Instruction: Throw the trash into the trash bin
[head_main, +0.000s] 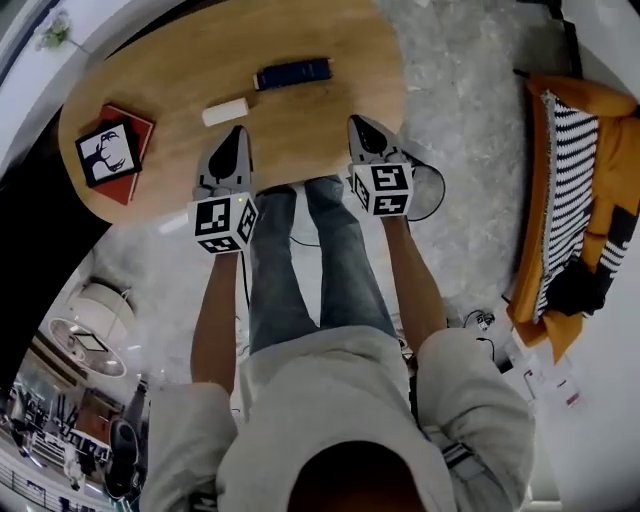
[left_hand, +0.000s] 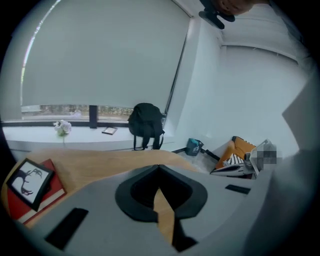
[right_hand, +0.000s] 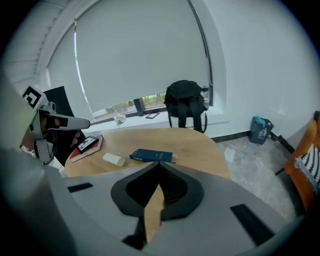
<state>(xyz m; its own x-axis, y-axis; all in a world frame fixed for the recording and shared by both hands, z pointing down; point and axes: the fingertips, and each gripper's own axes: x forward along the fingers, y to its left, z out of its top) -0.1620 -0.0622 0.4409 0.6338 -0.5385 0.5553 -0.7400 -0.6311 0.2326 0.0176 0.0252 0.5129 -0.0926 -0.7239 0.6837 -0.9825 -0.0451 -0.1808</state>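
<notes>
Both forearms reach forward, side by side, over the wooden table (head_main: 330, 110). The left gripper (head_main: 237, 130) and right gripper (head_main: 358, 121) tilt downward, jaws clenched (nothing held).

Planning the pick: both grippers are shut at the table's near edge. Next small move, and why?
Probably open the left gripper and ease it toward the white roll, the likeliest trash. It lies on the table just ahead of that gripper. That gripper and the right gripper are both shut and empty.
</notes>
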